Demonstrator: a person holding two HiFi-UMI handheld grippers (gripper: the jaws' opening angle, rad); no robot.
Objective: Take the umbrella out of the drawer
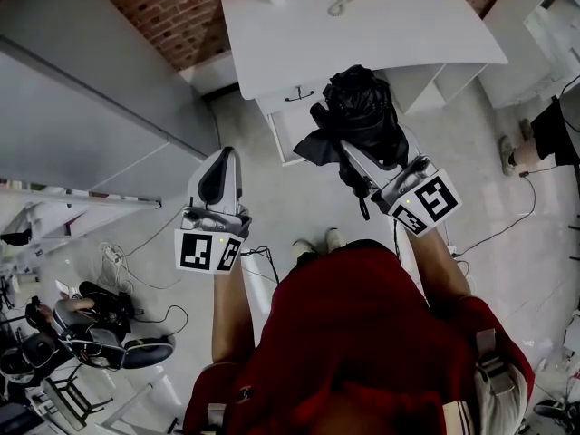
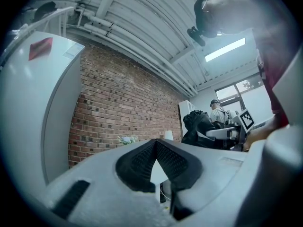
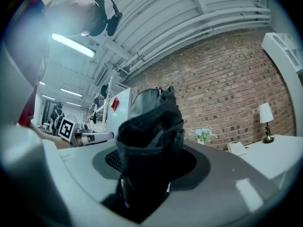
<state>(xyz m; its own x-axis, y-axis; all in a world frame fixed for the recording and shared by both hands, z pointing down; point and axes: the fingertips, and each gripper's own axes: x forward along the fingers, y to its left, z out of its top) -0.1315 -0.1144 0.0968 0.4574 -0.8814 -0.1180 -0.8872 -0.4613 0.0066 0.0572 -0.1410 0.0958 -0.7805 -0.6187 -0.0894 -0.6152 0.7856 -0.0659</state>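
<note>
The left gripper (image 1: 220, 159) hangs in the air off the front-left corner of the bench (image 1: 362, 34), its fingers (image 2: 138, 164) closed tip to tip with nothing between them. To its right, the right gripper (image 1: 361, 159) has its fingers (image 3: 111, 160) clamped, partway apart, on the folded black umbrella (image 1: 358, 111), whose bunched canopy sticks out past the tips. The umbrella is up in the air just off the bench's front edge, above the open drawer (image 1: 283, 136) and clear of it.
</note>
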